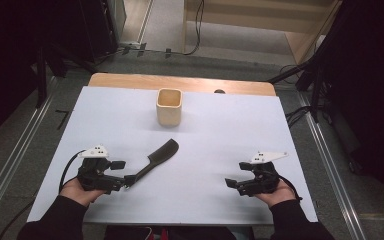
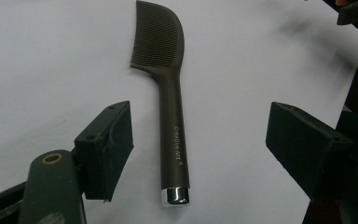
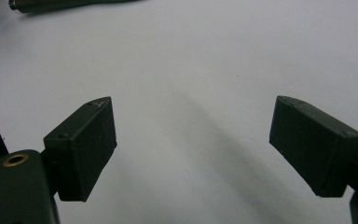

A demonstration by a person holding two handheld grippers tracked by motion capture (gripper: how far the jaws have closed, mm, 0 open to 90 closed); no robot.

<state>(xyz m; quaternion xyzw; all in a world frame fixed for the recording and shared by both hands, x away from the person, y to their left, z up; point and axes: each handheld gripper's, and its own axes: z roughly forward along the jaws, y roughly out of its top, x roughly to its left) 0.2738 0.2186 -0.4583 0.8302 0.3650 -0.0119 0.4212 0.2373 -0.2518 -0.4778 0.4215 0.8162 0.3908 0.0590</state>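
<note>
Hovered left gripper [image 2: 199, 140] wide open and empty astride comb [image 2: 170, 112] handle; best lowered squarely before closing. Right gripper [image 3: 193, 144] gaped, empty.

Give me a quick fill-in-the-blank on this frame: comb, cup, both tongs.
1. The dark comb lies flat between the jaws of the ____ tongs.
2. Both tongs' jaws stand ____; the right tongs have nothing between them.
3. The beige cup stands ____ on the white table.

Missing words: left; open; upright
</note>
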